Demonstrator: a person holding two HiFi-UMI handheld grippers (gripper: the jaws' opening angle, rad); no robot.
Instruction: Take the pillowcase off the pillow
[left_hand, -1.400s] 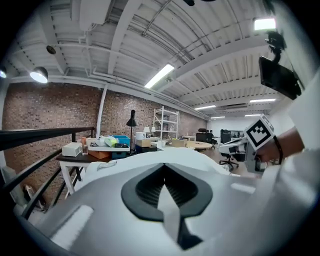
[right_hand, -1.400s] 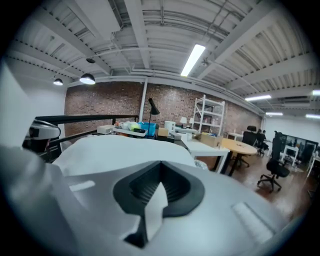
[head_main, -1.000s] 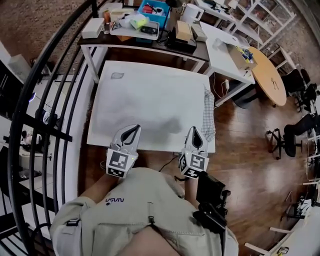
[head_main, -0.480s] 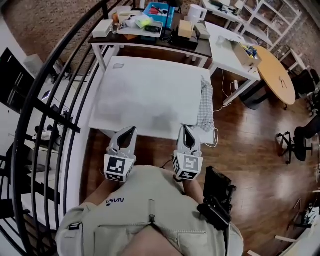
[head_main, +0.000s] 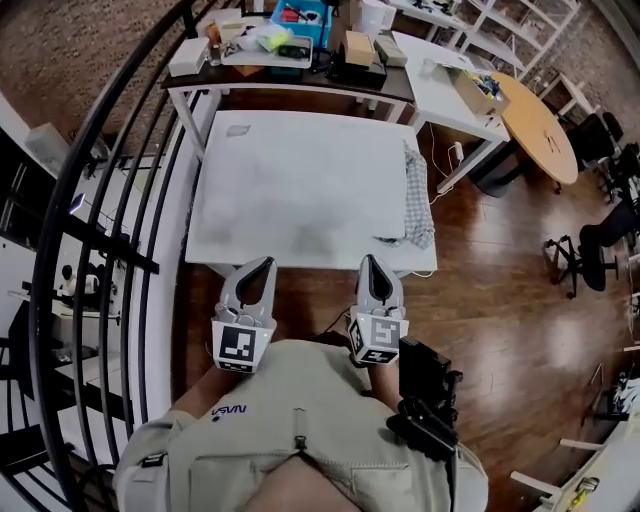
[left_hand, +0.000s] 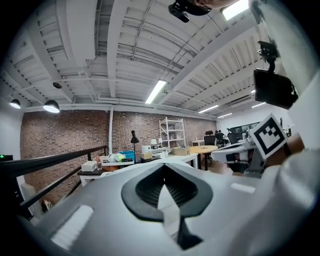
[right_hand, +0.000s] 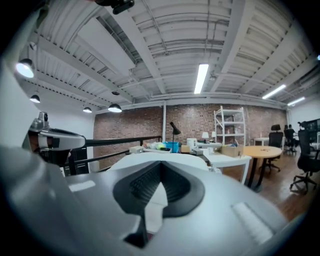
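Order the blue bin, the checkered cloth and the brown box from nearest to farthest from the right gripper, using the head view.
1. checkered cloth, on the white table's right edge, just ahead of the right gripper.
2. brown box, behind the table.
3. blue bin, farther back, left of the box.

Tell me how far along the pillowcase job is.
Done: nothing I can confirm; a checked cloth lies bunched at the right edge of the white table, pillow and case not tellable apart. In hand: nothing; left gripper and right gripper are shut, empty, short of the table's near edge. Left: seemingly the whole removal.
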